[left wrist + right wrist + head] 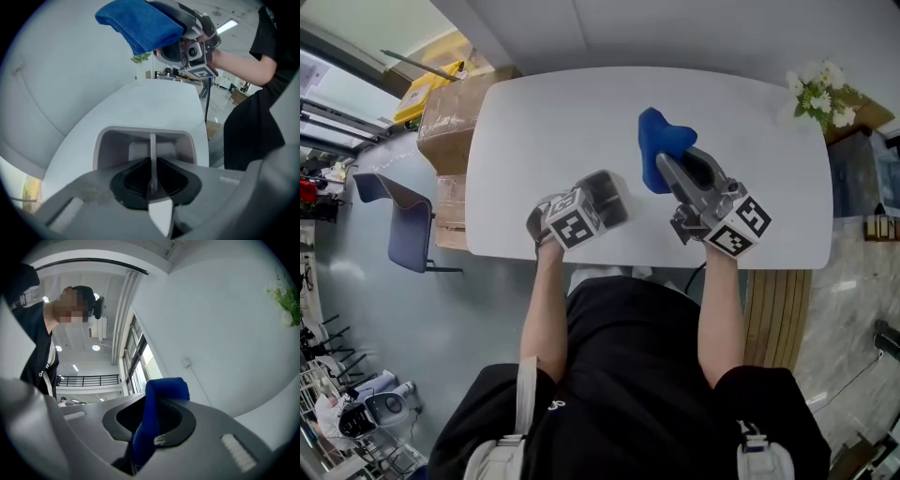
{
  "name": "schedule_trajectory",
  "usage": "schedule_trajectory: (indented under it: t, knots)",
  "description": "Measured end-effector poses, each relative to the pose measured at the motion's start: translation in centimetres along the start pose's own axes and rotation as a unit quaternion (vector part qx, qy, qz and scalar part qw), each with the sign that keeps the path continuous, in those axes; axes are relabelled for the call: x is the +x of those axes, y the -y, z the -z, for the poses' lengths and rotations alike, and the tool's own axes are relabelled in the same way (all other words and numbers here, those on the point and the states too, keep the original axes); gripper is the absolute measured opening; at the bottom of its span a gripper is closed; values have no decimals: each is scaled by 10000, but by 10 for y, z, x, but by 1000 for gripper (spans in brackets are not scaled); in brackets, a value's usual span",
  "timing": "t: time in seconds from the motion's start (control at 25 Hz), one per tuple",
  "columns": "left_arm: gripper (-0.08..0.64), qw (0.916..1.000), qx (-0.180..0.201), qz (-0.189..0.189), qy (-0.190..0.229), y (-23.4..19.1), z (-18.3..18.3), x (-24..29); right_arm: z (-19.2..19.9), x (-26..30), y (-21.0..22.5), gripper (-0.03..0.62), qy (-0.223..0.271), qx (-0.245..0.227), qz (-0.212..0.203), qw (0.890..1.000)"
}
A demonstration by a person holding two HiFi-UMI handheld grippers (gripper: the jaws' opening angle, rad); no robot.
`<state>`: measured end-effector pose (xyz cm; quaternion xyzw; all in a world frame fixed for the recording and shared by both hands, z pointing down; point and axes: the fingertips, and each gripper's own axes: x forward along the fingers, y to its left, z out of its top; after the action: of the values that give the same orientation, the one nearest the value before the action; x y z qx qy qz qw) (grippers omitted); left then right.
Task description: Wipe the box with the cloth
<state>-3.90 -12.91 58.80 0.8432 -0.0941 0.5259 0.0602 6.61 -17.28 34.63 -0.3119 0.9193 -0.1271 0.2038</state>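
Note:
A small grey open box (pixel 614 193) is held up over the near side of the white table (pixel 553 122), with my left gripper (pixel 592 212) shut on it. In the left gripper view the box (pixel 140 143) fills the centre, one thin wall running edge-on into my left gripper (pixel 151 183). To the right, my right gripper (pixel 669 171) is raised, shut on a folded blue cloth (pixel 661 142). The cloth (pixel 161 397) stands up between the jaws of my right gripper (pixel 143 446). The left gripper view shows the cloth (pixel 140 22) and right gripper (pixel 185 35) above and apart from the box.
White flowers (pixel 820 94) stand at the table's far right corner. Cardboard boxes (pixel 450 117) and a blue chair (pixel 408 225) sit on the floor left of the table. A wooden slatted surface (pixel 773 314) lies at the near right. The person stands at the near edge.

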Motion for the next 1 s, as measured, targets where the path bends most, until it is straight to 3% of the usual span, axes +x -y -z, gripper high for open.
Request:
schedule_trajectory:
  t: [0.6,0.84,1.0]
  knots:
    - [46,9887,881,460,-1124,3,13,42,-8,-14,29,54,74,-95,468,9988]
    - [46,9781,1340,407,-1540,-2,11,51,-12,-22,40,54,113,-100,562,9983]
    - [49,9758,1414,367,-1630,-2,11,53,-14,-22,41,54,130,-84,536,9984]
